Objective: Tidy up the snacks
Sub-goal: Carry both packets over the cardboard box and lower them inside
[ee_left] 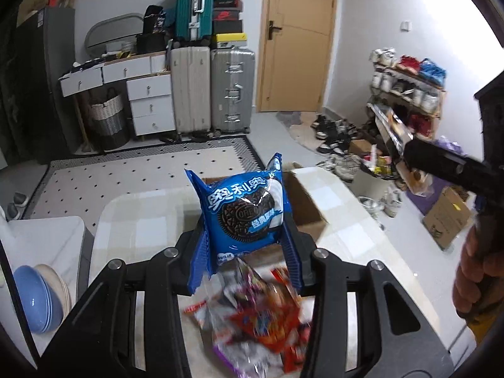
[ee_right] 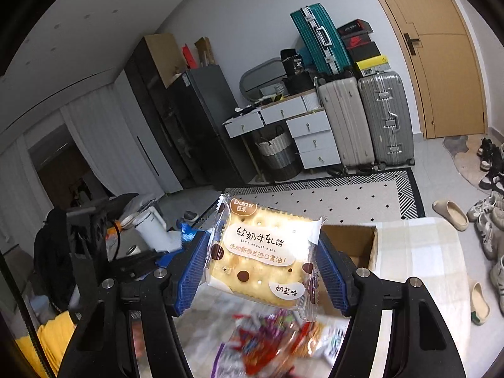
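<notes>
My left gripper (ee_left: 245, 245) is shut on a blue Oreo packet (ee_left: 245, 214), held upright above the table. Beyond the packet an open cardboard box (ee_left: 310, 211) stands on the checked tablecloth (ee_left: 141, 220). My right gripper (ee_right: 263, 263) is shut on a pale nougat-cracker packet (ee_right: 266, 255), its blue pads (ee_right: 192, 277) pressing both sides. The same cardboard box (ee_right: 356, 242) lies just behind and to the right of that packet. A blurred heap of colourful snack packets (ee_left: 261, 321) lies on the table under both grippers, seen again as the snack heap (ee_right: 271, 343). The right gripper (ee_left: 441, 163) also shows at the right edge of the left wrist view, with a hand (ee_left: 478, 280) below it.
Stacked bowls (ee_left: 37, 299) sit on a white side surface at the left. A patterned rug (ee_left: 141, 170), suitcases (ee_left: 214, 91), a white drawer unit (ee_left: 148, 94) and a door (ee_left: 299, 37) lie beyond. Shoes and a shoe rack (ee_left: 406, 94) crowd the right floor. Slippers (ee_right: 450, 214) lie beside the table.
</notes>
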`<action>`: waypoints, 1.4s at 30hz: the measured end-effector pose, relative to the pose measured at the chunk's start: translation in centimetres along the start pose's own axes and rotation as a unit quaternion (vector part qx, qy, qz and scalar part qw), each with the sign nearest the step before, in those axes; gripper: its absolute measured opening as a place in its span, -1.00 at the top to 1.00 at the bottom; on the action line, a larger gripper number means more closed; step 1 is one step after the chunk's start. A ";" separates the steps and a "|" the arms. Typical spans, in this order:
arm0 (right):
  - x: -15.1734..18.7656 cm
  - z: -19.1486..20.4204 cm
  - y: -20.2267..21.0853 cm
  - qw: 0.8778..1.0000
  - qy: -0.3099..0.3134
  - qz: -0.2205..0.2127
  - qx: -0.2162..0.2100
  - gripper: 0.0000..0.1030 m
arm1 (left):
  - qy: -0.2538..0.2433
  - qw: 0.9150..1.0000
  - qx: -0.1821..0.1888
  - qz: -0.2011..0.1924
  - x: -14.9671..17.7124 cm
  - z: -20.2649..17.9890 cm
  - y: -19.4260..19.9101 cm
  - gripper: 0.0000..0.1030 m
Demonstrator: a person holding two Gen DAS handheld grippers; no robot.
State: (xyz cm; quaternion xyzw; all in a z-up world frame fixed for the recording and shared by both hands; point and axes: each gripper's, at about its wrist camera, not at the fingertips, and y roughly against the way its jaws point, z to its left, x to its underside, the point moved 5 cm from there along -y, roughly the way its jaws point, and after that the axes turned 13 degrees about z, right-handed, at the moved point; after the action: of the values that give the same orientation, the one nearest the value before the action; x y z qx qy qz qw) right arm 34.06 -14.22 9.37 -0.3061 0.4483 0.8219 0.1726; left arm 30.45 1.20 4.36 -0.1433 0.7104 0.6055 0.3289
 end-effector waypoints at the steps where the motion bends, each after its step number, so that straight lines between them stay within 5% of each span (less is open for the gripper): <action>1: -0.7 -0.5 -0.8 1.000 -0.004 0.003 -0.002 -0.32 | -0.002 1.000 0.003 0.007 -0.9 -0.2 -1.2 0.24; 9: -3.7 -5.4 -8.3 0.998 -0.033 0.043 0.008 -0.32 | -0.002 0.999 -0.009 0.035 -6.2 -1.1 -10.3 0.24; 16: -2.4 -8.7 -14.0 0.995 -0.043 0.089 0.021 -0.32 | 0.009 0.997 -0.005 0.077 -8.9 -0.9 -17.4 0.24; 31: 0.0 -12.4 -19.5 0.988 -0.073 0.135 0.027 -0.32 | 0.005 0.991 -0.005 0.135 -9.9 -0.7 -27.5 0.24; 42: 1.3 -13.5 -20.3 0.984 -0.086 0.156 0.023 -0.34 | -0.002 0.988 -0.020 0.154 -8.5 -2.3 -30.8 0.17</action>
State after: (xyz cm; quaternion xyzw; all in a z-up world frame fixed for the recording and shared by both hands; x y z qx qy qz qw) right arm 49.11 -14.68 -9.82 -0.1563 0.4928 0.8515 0.0875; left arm 54.67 -9.59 -13.68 -0.0377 0.7108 0.6636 0.2300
